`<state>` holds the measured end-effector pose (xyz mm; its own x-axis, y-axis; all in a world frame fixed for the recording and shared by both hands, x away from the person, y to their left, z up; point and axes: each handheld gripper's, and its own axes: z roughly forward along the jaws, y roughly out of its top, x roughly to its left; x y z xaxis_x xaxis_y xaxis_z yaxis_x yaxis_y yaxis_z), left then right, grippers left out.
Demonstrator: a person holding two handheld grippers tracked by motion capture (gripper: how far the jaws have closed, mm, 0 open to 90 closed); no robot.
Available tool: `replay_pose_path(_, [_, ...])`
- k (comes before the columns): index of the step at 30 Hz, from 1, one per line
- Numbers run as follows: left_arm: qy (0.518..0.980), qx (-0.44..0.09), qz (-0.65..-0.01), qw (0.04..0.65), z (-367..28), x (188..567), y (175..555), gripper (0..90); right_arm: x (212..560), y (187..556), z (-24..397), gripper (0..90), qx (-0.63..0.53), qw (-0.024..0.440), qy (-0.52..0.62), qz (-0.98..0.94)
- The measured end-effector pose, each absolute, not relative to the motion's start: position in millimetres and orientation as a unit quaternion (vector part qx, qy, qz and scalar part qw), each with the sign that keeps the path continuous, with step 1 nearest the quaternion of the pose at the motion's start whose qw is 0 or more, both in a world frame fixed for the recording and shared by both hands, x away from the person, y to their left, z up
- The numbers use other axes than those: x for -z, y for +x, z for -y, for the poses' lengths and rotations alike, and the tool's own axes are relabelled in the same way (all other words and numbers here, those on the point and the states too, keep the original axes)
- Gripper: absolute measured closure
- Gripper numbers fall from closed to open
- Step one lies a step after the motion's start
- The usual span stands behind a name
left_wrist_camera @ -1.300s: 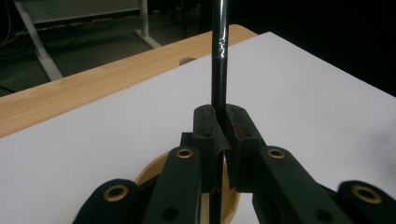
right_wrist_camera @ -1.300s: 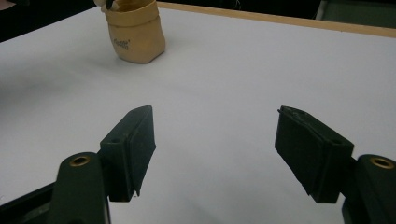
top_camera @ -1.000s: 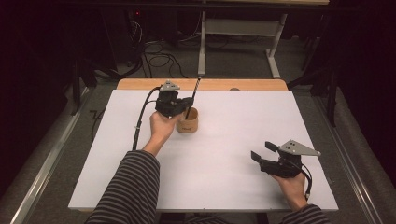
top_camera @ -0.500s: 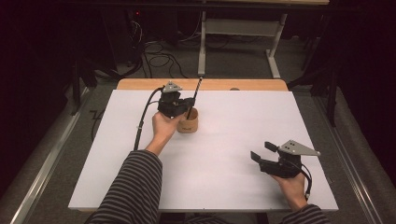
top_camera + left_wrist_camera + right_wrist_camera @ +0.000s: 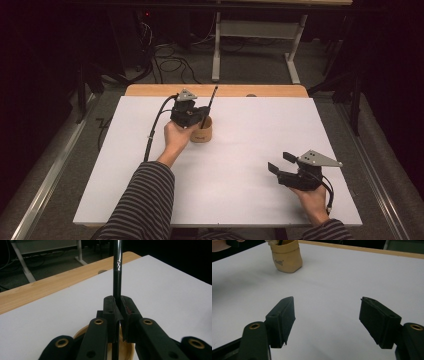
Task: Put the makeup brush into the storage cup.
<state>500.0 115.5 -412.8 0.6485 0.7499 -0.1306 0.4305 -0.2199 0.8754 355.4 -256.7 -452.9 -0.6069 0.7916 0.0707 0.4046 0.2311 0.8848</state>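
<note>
I'm seeing the white table [image 5: 240, 165] evenly lit from above, surroundings sinking into darkness, soft shadows, my close-up jaws blurring slightly, no glare.

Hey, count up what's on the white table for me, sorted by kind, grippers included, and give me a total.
Tan cup: 1
Black pen, standing in the cup and clamped by the left gripper: 1
Grippers, the left one and the open right gripper: 2
Total: 4
</note>
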Motion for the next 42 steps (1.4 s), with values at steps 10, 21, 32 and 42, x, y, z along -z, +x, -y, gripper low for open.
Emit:
replay_pose_path(10, [0.771, -0.164, -0.386, 0.48, -114.5, 415.5, 499.3, 83.1, 453.2, 355.9, 256.2, 29.8, -0.477, 0.201, 0.392, -0.76])
replay_pose_path(21, [0.776, -0.165, -0.383, 0.473, -112.9, 417.3, 497.8, 83.0, 453.4, 355.7, 255.7, 29.8, -0.476, 0.2, 0.391, -0.762])
replay_pose_path(32, [0.778, -0.163, -0.388, 0.467, -117.0, 423.3, 495.9, 83.0, 453.7, 355.9, 255.2, 29.8, -0.476, 0.199, 0.391, -0.762])
replay_pose_path(42, [0.779, -0.164, -0.387, 0.466, -118.3, 423.3, 494.5, 82.8, 454.0, 356.2, 254.6, 29.8, -0.474, 0.197, 0.391, -0.764])
